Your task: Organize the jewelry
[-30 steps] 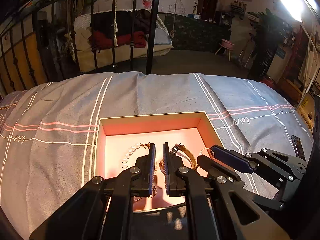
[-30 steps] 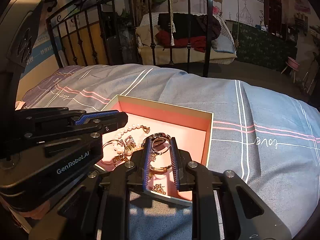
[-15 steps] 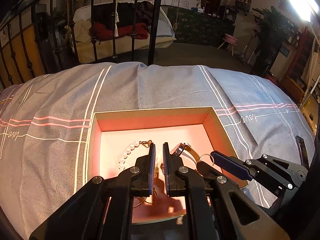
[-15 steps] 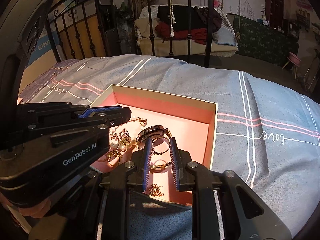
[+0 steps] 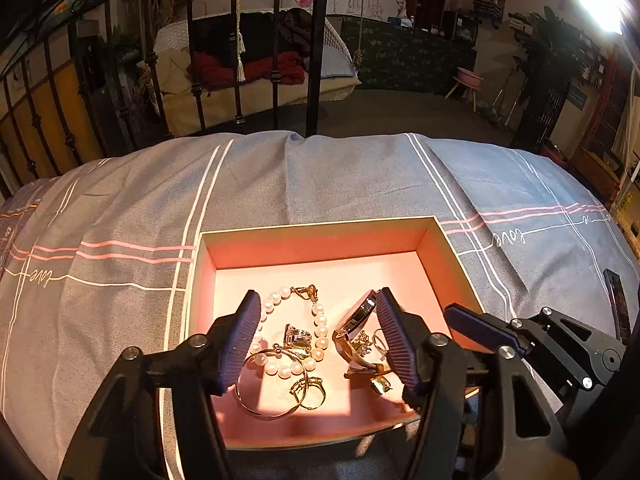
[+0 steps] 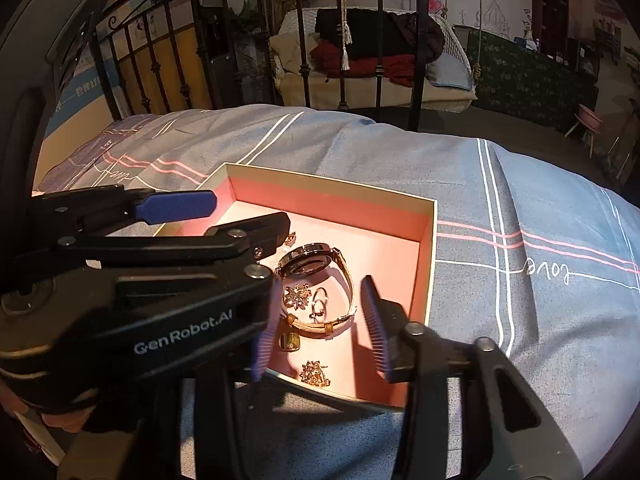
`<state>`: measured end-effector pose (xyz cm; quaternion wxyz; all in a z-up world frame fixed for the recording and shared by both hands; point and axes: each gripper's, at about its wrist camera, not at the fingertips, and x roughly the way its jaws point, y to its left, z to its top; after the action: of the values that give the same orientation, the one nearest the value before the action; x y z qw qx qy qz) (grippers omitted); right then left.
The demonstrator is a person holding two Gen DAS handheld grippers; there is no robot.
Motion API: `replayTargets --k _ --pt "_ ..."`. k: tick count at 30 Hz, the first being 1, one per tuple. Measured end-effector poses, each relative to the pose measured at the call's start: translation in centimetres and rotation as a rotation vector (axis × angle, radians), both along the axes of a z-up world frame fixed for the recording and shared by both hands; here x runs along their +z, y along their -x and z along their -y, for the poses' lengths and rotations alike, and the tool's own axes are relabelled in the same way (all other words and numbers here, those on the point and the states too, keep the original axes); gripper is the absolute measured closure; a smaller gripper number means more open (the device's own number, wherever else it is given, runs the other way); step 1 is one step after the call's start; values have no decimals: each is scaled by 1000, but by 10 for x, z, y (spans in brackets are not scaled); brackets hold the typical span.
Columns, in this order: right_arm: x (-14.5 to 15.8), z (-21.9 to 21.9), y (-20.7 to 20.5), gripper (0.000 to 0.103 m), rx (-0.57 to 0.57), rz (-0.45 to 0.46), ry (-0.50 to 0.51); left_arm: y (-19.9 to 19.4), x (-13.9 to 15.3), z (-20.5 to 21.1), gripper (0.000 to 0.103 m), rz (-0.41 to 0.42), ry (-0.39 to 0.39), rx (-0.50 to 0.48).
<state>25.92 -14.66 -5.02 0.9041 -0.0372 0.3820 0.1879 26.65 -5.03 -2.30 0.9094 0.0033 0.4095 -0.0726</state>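
Both tongs are held wide open over the jewelry box.

The left tongs (image 5: pixel 316 340) and right tongs (image 6: pixel 320 328) have just been opened, and nothing is gripped. The pearl bracelet (image 5: pixel 288 332), watch (image 6: pixel 312 268) and rings (image 5: pixel 308 392) are jumbled inside the pink box (image 5: pixel 320 240), which is set on a striped bed cover (image 5: pixel 120 208). One piece probably gets picked next, pinched gently. A dim room is seen behind.

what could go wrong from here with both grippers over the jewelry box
1. The pearl bracelet, gold bangle and rings lie overlapping, so the left gripper, whose jaws have just been opening with nothing gripped, may lift several at once.
2. The right gripper straddles the watch strap and small earrings; closing could snag the wrong piece.
3. Both grippers crowd the pink box and may collide.
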Motion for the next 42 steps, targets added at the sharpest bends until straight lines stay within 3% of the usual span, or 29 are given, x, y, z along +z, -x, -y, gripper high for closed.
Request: replayTargets --k 1,3,6,11,15,21,25,30,42 --pt "1 -1 3 39 -1 9 4 2 2 0 39 0 3 -2" --pt "3 0 11 18 -6 22 10 6 6 -1 31 -10 4 -1" --pt "4 4 26 6 -11 38 13 23 13 -6 15 3 41 -4" --pt "5 20 63 6 -55 105 34 71 23 -11 10 72 71 -41" --pt "8 42 102 6 -156 226 21 123 37 -18 8 244 75 -36" --pt "25 69 155 6 -259 432 -54 184 42 -20 7 472 14 -15" --pt "34 77 173 6 -262 503 -100 199 42 -24 7 506 36 22" --pt "41 78 183 6 -247 539 -122 200 42 -25 7 493 37 40" --pt "46 78 192 6 -225 553 -153 209 39 -26 7 483 31 48"
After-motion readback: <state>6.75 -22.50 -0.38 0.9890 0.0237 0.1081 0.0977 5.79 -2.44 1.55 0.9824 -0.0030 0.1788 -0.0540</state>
